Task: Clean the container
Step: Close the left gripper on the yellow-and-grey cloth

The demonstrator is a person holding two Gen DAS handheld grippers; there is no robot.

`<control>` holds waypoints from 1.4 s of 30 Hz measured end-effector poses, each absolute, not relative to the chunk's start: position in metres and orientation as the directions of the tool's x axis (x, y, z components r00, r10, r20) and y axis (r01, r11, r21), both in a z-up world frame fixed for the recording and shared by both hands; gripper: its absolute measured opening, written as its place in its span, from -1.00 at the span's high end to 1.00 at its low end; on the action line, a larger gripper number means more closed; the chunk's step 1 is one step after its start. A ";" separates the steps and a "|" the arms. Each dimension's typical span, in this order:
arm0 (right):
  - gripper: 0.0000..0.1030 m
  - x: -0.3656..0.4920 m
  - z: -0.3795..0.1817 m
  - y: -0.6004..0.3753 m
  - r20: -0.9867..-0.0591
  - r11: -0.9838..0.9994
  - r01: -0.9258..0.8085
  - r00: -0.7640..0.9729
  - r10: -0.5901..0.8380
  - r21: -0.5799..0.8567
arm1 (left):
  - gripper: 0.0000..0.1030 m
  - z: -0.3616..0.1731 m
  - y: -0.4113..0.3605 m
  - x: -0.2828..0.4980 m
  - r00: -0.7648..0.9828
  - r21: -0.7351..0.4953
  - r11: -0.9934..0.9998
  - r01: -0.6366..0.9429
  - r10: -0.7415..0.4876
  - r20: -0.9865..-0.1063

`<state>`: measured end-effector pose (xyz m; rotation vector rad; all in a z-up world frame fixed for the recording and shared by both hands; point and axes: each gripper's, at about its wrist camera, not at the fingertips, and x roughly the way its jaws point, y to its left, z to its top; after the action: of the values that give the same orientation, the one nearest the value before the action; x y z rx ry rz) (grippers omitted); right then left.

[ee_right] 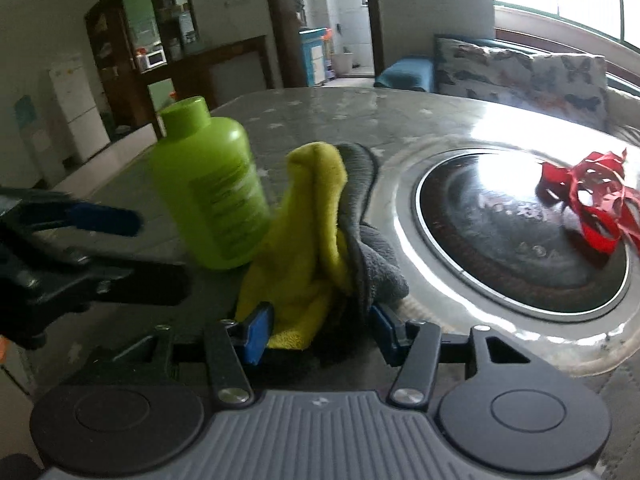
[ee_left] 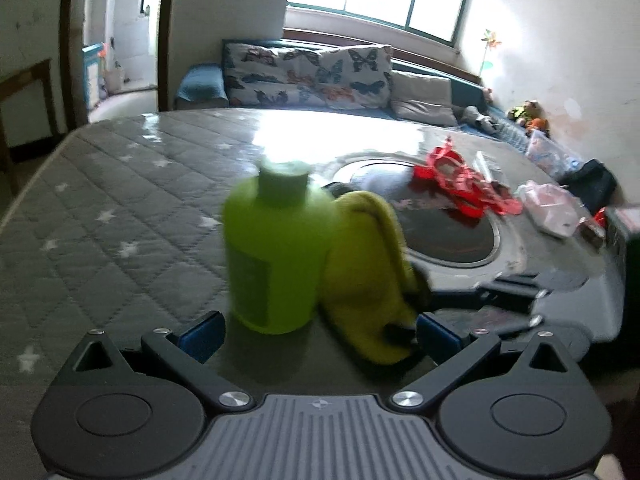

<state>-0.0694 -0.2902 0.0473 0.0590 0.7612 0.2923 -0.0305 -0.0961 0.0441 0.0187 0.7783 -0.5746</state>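
Note:
A lime-green plastic bottle (ee_left: 276, 252) with its cap on stands upright on the grey quilted table (ee_left: 120, 200). My left gripper (ee_left: 320, 336) is open just in front of it, its blue pads (ee_left: 202, 336) wide apart and touching nothing. A yellow and grey cloth (ee_right: 312, 232) rises bunched right beside the bottle (ee_right: 208, 188). My right gripper (ee_right: 320, 334) is shut on the cloth's lower end. The cloth (ee_left: 368, 272) touches the bottle's right side in the left wrist view. One blue finger of the left gripper (ee_right: 104, 212) shows at the left of the right wrist view.
A round black glass hob (ee_right: 520, 232) with a steel ring is set into the table, right of the cloth. A red cut-out plastic piece (ee_right: 588, 196) lies on its far side. Clear plastic bags (ee_left: 552, 208) sit at the table's right edge. A sofa with butterfly cushions (ee_left: 308, 76) stands behind.

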 end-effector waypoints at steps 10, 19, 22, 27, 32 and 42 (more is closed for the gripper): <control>-0.28 -0.088 0.051 -0.309 -0.664 0.967 -0.185 0.703 0.254 0.174 | -1.00 0.044 -0.152 -0.024 0.531 -0.169 0.811 0.561 -0.509 -0.678; -0.40 -0.095 0.054 -0.330 -0.667 0.971 -0.140 0.707 0.234 0.193 | -1.00 0.036 -0.169 -0.006 0.539 -0.240 0.868 0.435 -0.464 -0.703; -0.40 -0.098 0.056 -0.330 -0.667 0.973 -0.142 0.710 0.228 0.181 | -1.00 0.031 -0.175 -0.003 0.547 -0.244 0.887 0.391 -0.437 -0.714; -0.40 -0.108 0.058 -0.333 -0.670 0.977 -0.132 0.712 0.209 0.165 | -0.94 0.018 -0.183 0.004 0.534 -0.227 0.914 0.335 -0.383 -0.754; -0.40 -0.115 0.055 -0.344 -0.677 0.982 -0.084 0.714 0.178 0.169 | -0.57 0.015 -0.184 0.003 0.529 -0.184 0.914 0.361 -0.364 -0.767; -0.40 -0.128 0.058 -0.370 -0.657 0.980 0.017 0.744 0.121 0.199 | 0.09 0.027 -0.170 -0.021 0.421 -0.213 0.806 0.553 -0.491 -0.763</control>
<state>-0.1284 -0.3705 0.0580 0.1980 0.7312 0.0569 -0.0211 -0.1702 0.0267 0.0744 0.9290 -0.6543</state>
